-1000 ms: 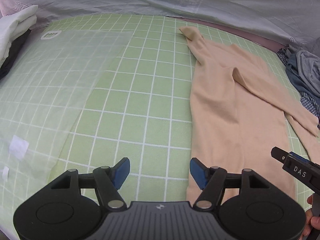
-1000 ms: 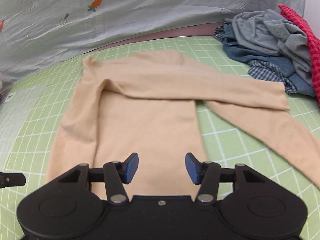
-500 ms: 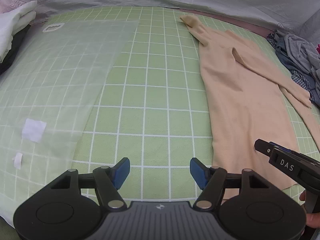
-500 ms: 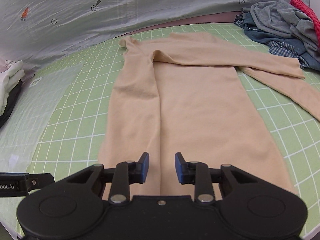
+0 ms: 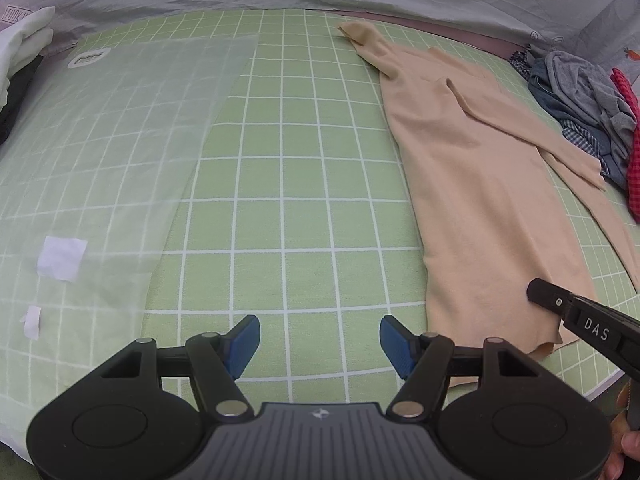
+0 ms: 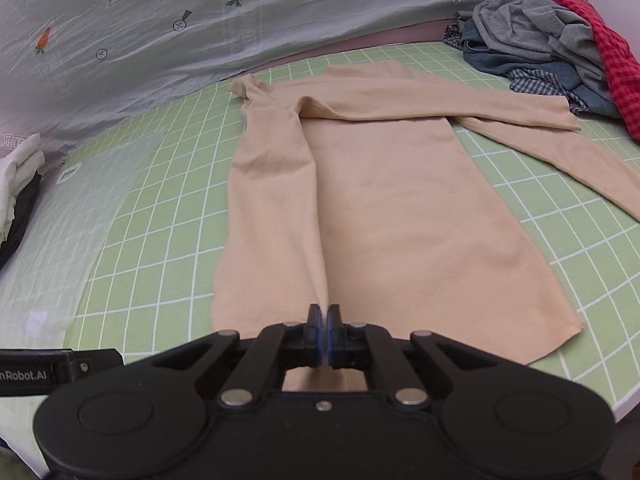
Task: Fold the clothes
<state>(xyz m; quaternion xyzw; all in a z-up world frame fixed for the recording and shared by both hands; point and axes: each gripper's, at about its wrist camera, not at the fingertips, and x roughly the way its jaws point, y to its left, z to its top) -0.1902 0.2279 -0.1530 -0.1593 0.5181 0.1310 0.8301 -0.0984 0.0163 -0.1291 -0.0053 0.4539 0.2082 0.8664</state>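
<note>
A beige long-sleeved top (image 5: 480,184) (image 6: 380,208) lies flat on the green grid mat (image 5: 300,160), with one sleeve folded down along its body and the other crossing toward the right. My right gripper (image 6: 324,320) is shut at the near hem, its blue pads pressed together where the folded sleeve's edge ends; it appears to pinch the fabric. Its black tip (image 5: 538,290) shows over the hem in the left wrist view. My left gripper (image 5: 320,340) hangs open above bare mat, left of the top, holding nothing.
A clear plastic sheet (image 5: 100,140) (image 6: 80,220) covers the mat's left part. A pile of grey, blue and red clothes (image 5: 580,100) (image 6: 540,40) sits at the far right. A white and black folded stack (image 6: 16,184) lies far left. The table edge (image 5: 600,388) runs near right.
My right gripper has gone from open to shut while drawing back to the top's near hem. My left gripper has pulled back and leftward, staying open.
</note>
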